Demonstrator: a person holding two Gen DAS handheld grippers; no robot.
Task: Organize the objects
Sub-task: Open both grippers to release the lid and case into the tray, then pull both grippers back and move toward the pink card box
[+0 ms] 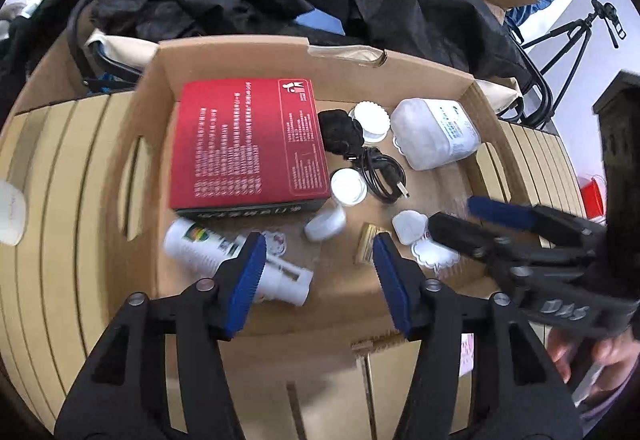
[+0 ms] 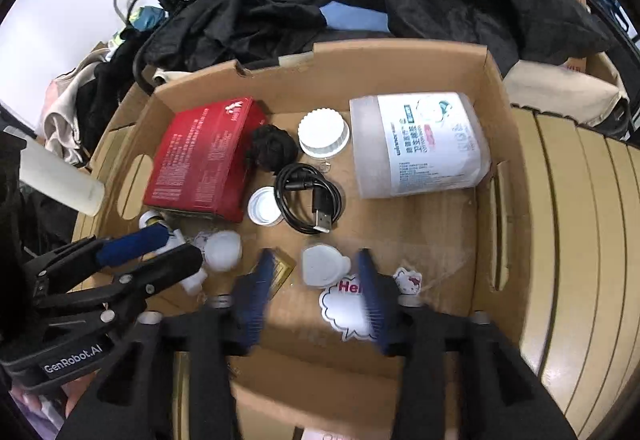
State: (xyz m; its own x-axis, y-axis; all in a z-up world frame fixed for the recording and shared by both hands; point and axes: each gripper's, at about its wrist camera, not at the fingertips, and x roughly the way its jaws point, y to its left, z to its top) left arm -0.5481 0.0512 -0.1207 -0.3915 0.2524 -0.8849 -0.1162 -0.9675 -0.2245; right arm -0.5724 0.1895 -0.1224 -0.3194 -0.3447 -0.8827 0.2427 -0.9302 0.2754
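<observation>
Left claw (image 1: 320,272) and right claw (image 2: 316,290) both apart, clamping nothing, poised over cardboard box (image 2: 400,67); red box (image 2: 200,159) at ten o'clock, black cable (image 2: 308,195) at twelve.

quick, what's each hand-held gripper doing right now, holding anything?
Left hand-held gripper: open, holding nothing.
Right hand-held gripper: open, holding nothing.

Red box (image 1: 248,143) (white print), black cable (image 2: 308,195), brown cardboard tray (image 2: 400,71)
</observation>
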